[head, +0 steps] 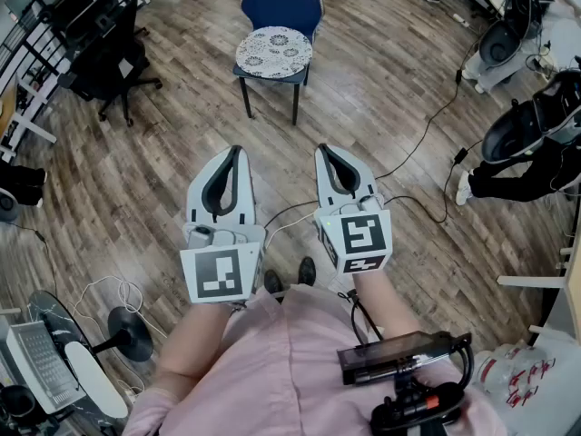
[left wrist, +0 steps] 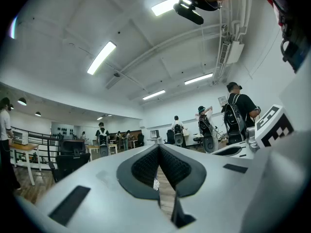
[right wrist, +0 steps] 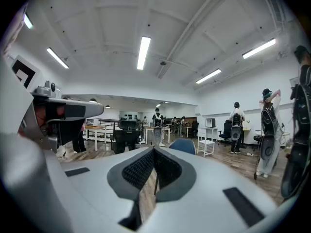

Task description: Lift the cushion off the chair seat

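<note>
A round white cushion (head: 274,52) with a lacy grey pattern lies on the seat of a blue chair (head: 282,4) at the top of the head view. Both grippers are held well short of it, over the wooden floor. My left gripper (head: 237,150) is shut, its black pads meeting at the tip, with nothing between them. My right gripper (head: 323,149) is shut and empty too. In the right gripper view the chair's blue back (right wrist: 183,146) peeks over the jaws of the right gripper (right wrist: 154,150). The left gripper (left wrist: 159,146) points level across the room; the cushion is hidden there.
A black office chair (head: 109,64) stands at the left. Black cables (head: 434,121) run over the floor at the right, near black-and-white machines (head: 524,125). A fan stand (head: 127,332) sits at the lower left. People stand at the room's far end (right wrist: 235,126).
</note>
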`<state>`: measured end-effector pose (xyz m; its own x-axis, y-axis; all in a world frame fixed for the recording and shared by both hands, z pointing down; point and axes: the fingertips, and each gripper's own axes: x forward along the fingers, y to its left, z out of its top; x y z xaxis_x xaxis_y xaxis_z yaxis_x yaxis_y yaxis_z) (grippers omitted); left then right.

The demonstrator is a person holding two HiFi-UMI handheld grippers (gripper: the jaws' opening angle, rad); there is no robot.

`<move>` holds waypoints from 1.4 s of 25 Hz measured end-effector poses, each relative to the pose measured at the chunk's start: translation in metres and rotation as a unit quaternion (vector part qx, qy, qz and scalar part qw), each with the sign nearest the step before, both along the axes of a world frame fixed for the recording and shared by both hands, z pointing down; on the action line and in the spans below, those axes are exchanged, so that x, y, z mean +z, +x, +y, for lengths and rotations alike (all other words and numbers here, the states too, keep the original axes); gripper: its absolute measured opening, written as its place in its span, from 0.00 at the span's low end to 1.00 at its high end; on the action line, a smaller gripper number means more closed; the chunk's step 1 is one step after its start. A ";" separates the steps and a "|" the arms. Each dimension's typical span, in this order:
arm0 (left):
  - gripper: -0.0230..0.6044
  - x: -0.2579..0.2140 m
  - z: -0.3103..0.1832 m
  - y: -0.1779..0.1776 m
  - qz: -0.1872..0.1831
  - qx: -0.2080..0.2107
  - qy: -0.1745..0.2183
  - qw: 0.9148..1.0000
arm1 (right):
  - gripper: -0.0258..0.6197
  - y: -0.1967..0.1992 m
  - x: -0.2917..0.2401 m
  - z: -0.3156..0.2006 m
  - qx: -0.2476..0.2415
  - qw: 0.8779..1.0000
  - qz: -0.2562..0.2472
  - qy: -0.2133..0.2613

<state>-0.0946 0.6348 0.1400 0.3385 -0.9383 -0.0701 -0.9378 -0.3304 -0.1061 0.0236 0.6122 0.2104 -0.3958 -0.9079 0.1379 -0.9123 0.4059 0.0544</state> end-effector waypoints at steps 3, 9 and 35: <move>0.05 0.003 -0.003 0.012 0.001 -0.003 -0.004 1.000 | 0.04 0.012 0.002 -0.004 -0.003 1.000 0.000 -0.001; 0.05 0.005 -0.016 0.030 -0.007 -0.013 -0.002 1.000 | 0.04 0.024 0.007 -0.017 -0.026 1.000 -0.002 -0.006; 0.05 0.054 -0.264 -0.046 -0.009 -0.029 -0.043 0.999 | 0.07 -0.019 0.049 -0.261 0.005 1.000 0.001 -0.022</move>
